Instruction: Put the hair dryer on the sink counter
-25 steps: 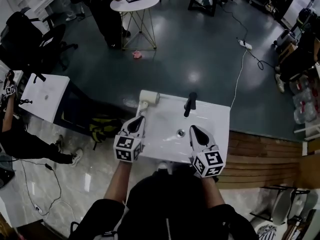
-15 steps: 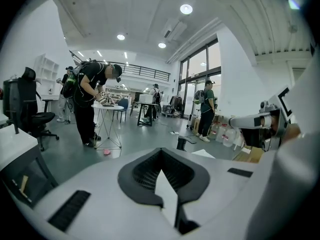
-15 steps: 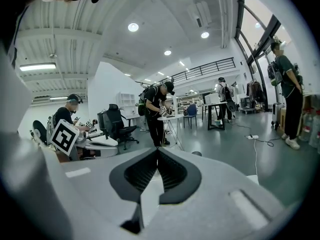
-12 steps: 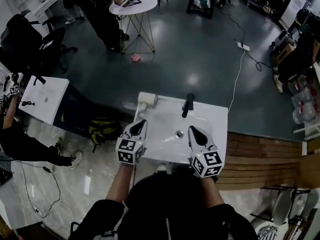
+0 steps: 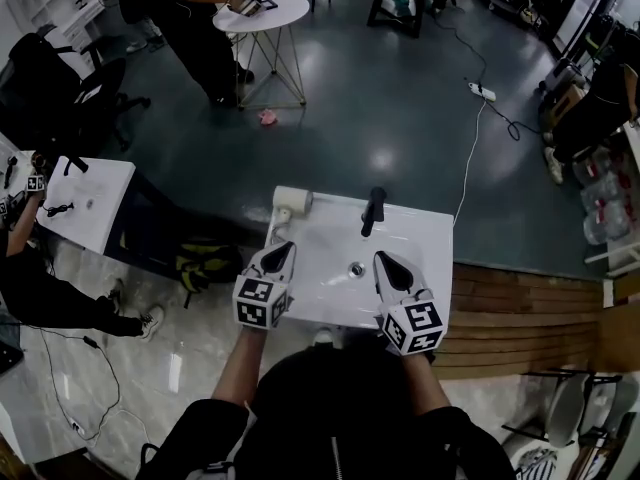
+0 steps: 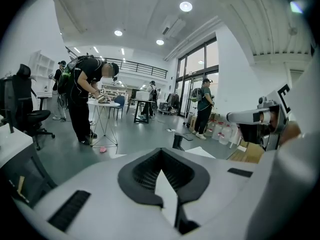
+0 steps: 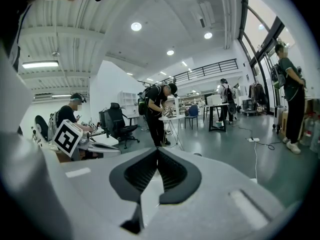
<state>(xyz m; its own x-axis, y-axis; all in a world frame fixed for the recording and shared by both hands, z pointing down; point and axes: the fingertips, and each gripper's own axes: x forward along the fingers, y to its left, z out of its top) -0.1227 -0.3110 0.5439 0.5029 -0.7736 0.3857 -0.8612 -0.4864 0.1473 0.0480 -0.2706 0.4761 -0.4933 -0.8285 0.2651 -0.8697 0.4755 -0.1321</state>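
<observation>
1. The hair dryer (image 5: pixel 291 202) sits on the far left corner of the white tabletop (image 5: pixel 436 230), left of the sink basin; nothing is touching it.
2. The left hand-held gripper (image 5: pixel 283 249) hovers over the left edge of the tabletop, nearer than the hair dryer; it's close to the dryer but clearly apart from it. Its own view shows the jaws clenched tip to tip with nothing between them.
3. The right hand-held gripper (image 5: pixel 384 260) hangs over the near right part of the basin, just right of the drain (image 5: pixel 355 268). Same deal here; jaws clenched together and empty.
4. The black faucet (image 5: pixel 373 211) stands upright at the far edge of the tabletop, right of the hair dryer; it sits roughly between the lines the two grippers point along.
5. Background stuff: a round white table (image 5: pixel 268 9) is far off to the left, with a person (image 5: pixel 200 13) standing bent over it. There's a small pink thing (image 5: pixel 266 116) on the floor near its legs; a power strip (image 5: pixel 481 91) lies on the floor far right with its cable trailing toward the tabletop.
</observation>
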